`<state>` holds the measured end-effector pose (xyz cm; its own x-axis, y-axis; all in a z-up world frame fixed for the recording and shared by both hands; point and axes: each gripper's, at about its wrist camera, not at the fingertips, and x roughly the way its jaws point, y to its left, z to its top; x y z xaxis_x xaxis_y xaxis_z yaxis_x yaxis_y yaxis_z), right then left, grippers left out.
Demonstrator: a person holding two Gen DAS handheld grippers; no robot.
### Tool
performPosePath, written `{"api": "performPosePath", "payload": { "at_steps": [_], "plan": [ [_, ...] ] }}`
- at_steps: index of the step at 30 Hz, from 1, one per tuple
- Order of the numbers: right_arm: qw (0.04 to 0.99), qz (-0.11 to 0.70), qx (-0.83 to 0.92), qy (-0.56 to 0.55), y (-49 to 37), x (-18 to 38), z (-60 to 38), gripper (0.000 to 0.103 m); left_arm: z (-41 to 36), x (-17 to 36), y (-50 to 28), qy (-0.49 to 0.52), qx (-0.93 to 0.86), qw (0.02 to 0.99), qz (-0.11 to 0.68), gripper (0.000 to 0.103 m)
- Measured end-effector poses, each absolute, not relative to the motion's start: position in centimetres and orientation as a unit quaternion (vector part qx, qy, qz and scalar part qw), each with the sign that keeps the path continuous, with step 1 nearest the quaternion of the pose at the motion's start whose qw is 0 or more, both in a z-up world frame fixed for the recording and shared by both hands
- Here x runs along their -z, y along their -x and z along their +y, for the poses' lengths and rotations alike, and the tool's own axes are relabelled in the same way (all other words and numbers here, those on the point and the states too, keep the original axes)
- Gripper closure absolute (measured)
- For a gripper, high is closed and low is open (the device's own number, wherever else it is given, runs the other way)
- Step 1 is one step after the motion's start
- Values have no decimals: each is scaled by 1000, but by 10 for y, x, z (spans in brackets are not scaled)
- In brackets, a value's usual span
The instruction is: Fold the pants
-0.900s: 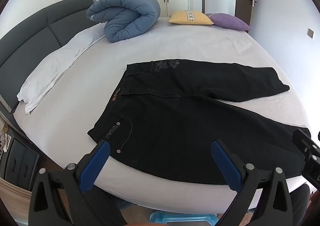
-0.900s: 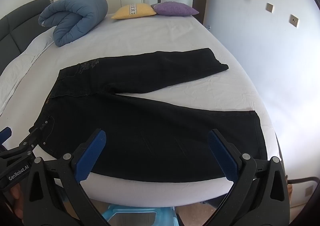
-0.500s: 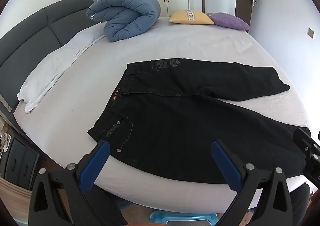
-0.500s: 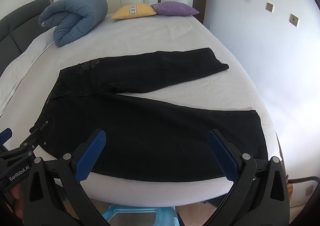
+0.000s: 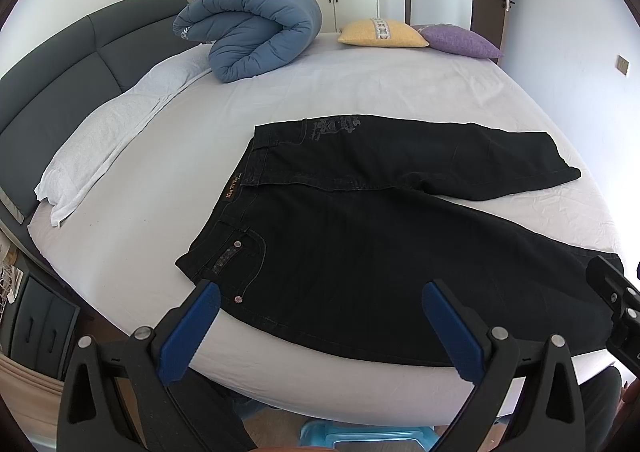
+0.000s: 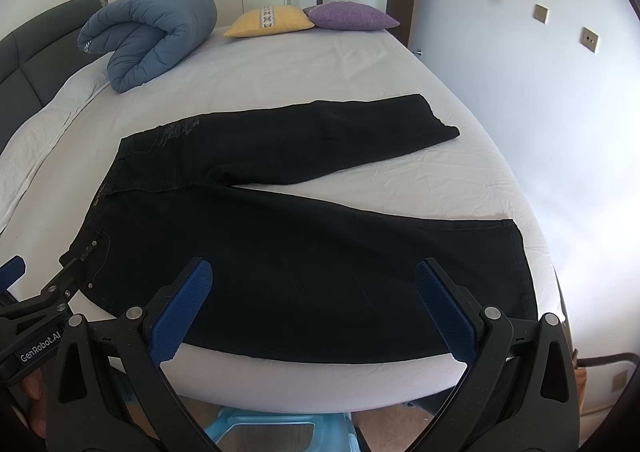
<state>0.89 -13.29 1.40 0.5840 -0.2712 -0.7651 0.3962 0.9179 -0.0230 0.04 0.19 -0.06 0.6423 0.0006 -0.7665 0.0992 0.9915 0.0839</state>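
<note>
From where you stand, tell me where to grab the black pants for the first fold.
Take the black pants by the near leg: left gripper at the waistband corner, right gripper at the hem. Come in low from the near bed edge with open jaws; the legs lie flat, splayed apart.

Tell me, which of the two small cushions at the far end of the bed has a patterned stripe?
The yellow cushion: a patterned band crosses it. The purple cushion beside it is plain.
</note>
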Motion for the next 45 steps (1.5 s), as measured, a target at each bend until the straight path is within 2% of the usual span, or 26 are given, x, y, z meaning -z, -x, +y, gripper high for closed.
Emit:
{"api": "performPosePath", "payload": {
  "at_steps": [45],
  "plan": [
    [886,417,186,-76,-9,-12,-136,0,4,6,5,-61,28,903,423,0]
  ]
}}
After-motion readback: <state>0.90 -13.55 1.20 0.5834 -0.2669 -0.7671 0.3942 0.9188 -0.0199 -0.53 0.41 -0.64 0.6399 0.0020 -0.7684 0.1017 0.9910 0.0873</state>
